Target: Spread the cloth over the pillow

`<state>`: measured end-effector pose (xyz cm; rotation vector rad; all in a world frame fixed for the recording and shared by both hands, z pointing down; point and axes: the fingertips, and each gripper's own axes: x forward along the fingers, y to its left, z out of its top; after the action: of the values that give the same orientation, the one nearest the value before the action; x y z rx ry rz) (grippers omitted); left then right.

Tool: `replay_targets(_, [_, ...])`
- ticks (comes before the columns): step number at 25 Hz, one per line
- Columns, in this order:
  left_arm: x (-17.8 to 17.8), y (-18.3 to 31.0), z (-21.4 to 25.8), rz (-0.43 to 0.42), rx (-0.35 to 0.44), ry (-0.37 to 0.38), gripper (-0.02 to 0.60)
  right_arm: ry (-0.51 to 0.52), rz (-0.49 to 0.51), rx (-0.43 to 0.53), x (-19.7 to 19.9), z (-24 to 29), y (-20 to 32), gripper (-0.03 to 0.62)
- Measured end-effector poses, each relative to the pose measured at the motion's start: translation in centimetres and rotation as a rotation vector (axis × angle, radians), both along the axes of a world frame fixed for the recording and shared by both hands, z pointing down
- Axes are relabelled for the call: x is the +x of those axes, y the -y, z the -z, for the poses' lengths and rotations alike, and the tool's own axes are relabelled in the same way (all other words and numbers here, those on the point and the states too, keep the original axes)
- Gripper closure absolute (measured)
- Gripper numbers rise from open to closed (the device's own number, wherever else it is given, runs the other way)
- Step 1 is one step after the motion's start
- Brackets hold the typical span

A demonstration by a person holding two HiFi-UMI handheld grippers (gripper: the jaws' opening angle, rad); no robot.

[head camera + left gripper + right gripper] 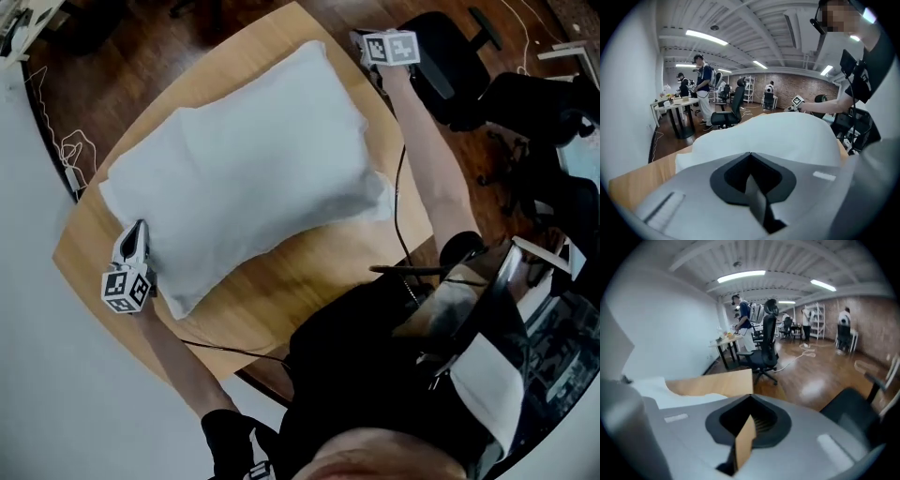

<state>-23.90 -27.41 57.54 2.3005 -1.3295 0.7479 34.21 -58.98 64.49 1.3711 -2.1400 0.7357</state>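
A white cloth (pixel 248 169) lies spread over the pillow on the wooden table (pixel 309 272) and covers it almost fully. My left gripper (pixel 139 228) sits at the pillow's near left corner, jaws shut with nothing between them. In the left gripper view the covered pillow (pixel 787 136) rises just beyond the closed left gripper (pixel 750 153). My right gripper (pixel 361 39) is at the far right corner, past the table's edge, also shut and empty. The right gripper view shows the closed right gripper (pixel 750 397), the table's corner (pixel 712 380) and a bit of cloth (pixel 651 385) at left.
A black office chair (pixel 450 66) stands on the wooden floor right of the table. Loose cables (pixel 70 150) lie on the floor at the table's left. A cable (pixel 398 206) runs across the table's right side. People and desks (pixel 693 98) are far off.
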Motion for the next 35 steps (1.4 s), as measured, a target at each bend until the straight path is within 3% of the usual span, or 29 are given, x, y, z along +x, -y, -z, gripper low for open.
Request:
replay_targets(1, [-0.3,-0.2,0.2,0.014,0.004,-0.003,0.578,0.154,-0.005,-0.041,-1.4,-0.4,0.1,0.591])
replay_targets(2, [-0.2,-0.4,0.2,0.018,0.004,0.0,0.578,0.315,-0.001,-0.079,-3.1,-0.7,0.1,0.538])
replay_targets(3, [0.2,-0.5,0.1,0.017,0.001,0.005,0.578,0.443,0.006,-0.112,-4.7,-1.0,0.2,0.376])
replay_targets(4, [0.6,-0.6,-0.2,0.015,-0.005,0.01,0.578,0.507,0.016,-0.146,-6.1,-1.5,0.2,0.328])
replay_targets(6, [1.4,-0.8,-0.5,0.017,-0.017,0.015,0.578,0.468,0.07,-0.234,-8.7,-3.3,-0.7,0.313])
replay_targets(7, [1.7,-0.9,-0.4,0.017,-0.021,0.018,0.578,0.418,0.115,-0.271,-9.6,-4.0,-1.3,0.415])
replay_targets(8, [2.1,-0.9,0.0,0.014,-0.023,0.023,0.578,0.368,0.154,-0.276,-9.9,-4.0,-1.7,0.585])
replay_targets(10, [2.7,-0.9,1.5,0.002,-0.007,0.035,0.578,0.261,0.183,-0.162,-8.4,-0.5,-1.7,0.586])
replay_targets(12, [2.9,-0.9,3.1,-0.005,0.019,0.036,0.578,0.129,0.186,0.041,-6.3,5.7,-1.9,0.586])
replay_targets(14, [2.5,-1.2,2.8,-0.016,0.007,0.033,0.578,-0.009,0.194,0.219,-5.5,10.4,-2.2,0.586])
replay_targets(15, [2.3,-1.4,1.8,-0.019,-0.015,0.025,0.578,-0.07,0.206,0.255,-5.6,10.3,-1.9,0.586])
replay_targets(16, [2.2,-1.5,0.7,-0.012,-0.034,0.005,0.578,-0.113,0.229,0.242,-6.2,8.2,-1.4,0.585])
replay_targets(18, [1.9,-1.9,-0.7,0.029,-0.049,-0.05,0.578,-0.139,0.277,0.109,-7.6,0.7,-0.8,0.581])
replay_targets(20, [1.6,-2.0,-0.4,0.055,-0.046,-0.062,0.577,-0.148,0.25,0.008,-7.1,-4.2,-0.3,0.474])
replay_targets(22, [0.2,-1.6,0.8,0.072,-0.033,-0.048,0.574,-0.098,0.151,0.033,-5.2,-2.9,0.5,0.447])
replay_targets(24, [-2.9,-1.9,1.9,0.132,-0.01,-0.034,0.574,0.028,0.094,0.11,-4.2,1.3,-0.2,0.43])
replay_targets(26, [-4.9,-4.1,1.8,0.203,-0.006,-0.032,0.574,0.169,0.148,0.158,-3.4,4.8,-5.2,0.428])
replay_targets(28, [-4.7,-6.4,0.2,0.23,-0.031,-0.044,0.575,0.238,0.3,0.148,-2.0,6.4,-14.0,0.428])
replay_targets(30, [-3.9,-7.9,-1.5,0.24,-0.047,-0.075,0.578,0.174,0.494,0.061,-0.7,5.0,-24.1,0.362])
replay_targets(32, [-3.2,-9.5,-2.4,0.257,-0.045,-0.13,0.578,0.05,0.681,-0.097,-0.6,1.1,-34.5,0.313])
replay_targets(34, [-2.7,-10.7,-2.9,0.273,-0.04,-0.175,0.578,-0.033,0.801,-0.215,-1.8,-2.4,-42.0,0.317])
replay_targets(35, [-2.4,-11.1,-3.1,0.279,-0.039,-0.186,0.578,-0.054,0.833,-0.247,-2.4,-3.2,-43.9,0.385])
